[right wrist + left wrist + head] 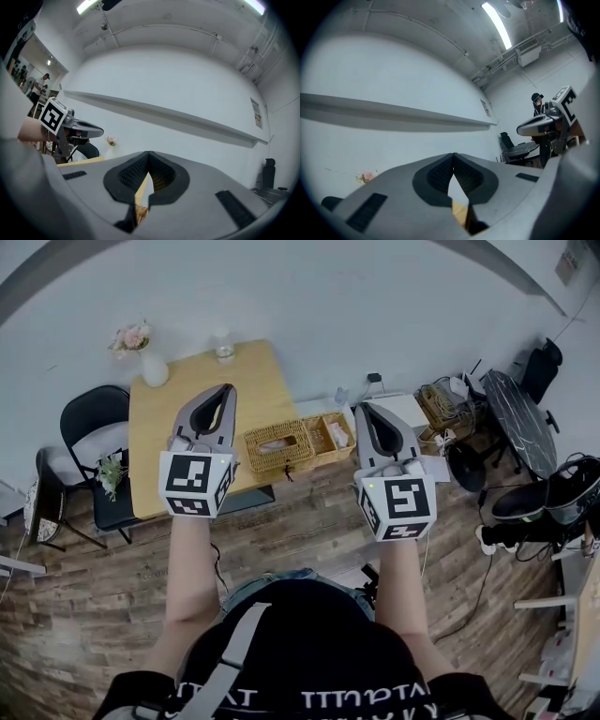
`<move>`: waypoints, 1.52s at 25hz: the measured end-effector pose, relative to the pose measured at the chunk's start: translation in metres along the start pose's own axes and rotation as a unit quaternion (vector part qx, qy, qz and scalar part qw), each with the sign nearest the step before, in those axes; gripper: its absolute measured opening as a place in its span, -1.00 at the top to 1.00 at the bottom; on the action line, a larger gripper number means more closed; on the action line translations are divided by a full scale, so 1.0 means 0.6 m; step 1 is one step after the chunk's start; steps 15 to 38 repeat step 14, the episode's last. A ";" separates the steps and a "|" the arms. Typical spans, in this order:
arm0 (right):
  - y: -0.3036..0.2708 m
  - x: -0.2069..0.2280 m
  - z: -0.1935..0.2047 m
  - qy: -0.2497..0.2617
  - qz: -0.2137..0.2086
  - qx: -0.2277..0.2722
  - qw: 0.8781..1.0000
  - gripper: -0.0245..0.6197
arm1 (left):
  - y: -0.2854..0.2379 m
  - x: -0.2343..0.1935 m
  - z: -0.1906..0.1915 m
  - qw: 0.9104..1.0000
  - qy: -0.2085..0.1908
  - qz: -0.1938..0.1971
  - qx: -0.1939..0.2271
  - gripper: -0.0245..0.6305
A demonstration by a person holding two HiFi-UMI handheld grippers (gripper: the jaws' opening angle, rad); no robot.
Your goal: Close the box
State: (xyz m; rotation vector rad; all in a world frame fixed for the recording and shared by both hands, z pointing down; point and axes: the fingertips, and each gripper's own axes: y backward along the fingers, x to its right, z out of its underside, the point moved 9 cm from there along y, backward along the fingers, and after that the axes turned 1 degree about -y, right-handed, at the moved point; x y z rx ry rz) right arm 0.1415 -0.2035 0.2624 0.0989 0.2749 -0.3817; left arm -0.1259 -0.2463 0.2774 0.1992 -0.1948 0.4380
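A woven wicker box [278,446] stands on the wooden table [187,399] near its right front corner. A second wicker part [330,435] lies against its right side; I cannot tell whether that is its lid. Both grippers are raised high above the table, apart from the box. My left gripper [228,390] is shut with nothing in it, its tips meeting in the left gripper view [453,154]. My right gripper [364,409] hangs to the right of the box, and its jaws also meet empty [148,153].
A white vase with pink flowers [150,367] and a glass [224,351] stand at the table's far edge. A black chair [94,418] is to the left. A dark table [520,418] and assorted clutter sit at the right, over a wood floor.
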 end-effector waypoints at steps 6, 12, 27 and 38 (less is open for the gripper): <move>-0.001 0.004 -0.003 0.000 -0.002 -0.001 1.000 0.89 | -0.001 -0.001 -0.011 1.000 -0.009 -0.002 0.004 0.89; -0.002 0.012 -0.011 0.004 -0.003 0.003 1.000 0.88 | -0.003 -0.002 -0.024 1.000 -0.020 -0.002 0.008 0.89; -0.003 0.014 -0.014 0.005 -0.004 0.005 1.000 0.88 | -0.003 -0.004 -0.029 1.000 -0.024 -0.003 0.010 0.89; -0.003 0.014 -0.014 0.005 -0.004 0.005 1.000 0.88 | -0.003 -0.004 -0.029 1.000 -0.024 -0.003 0.010 0.89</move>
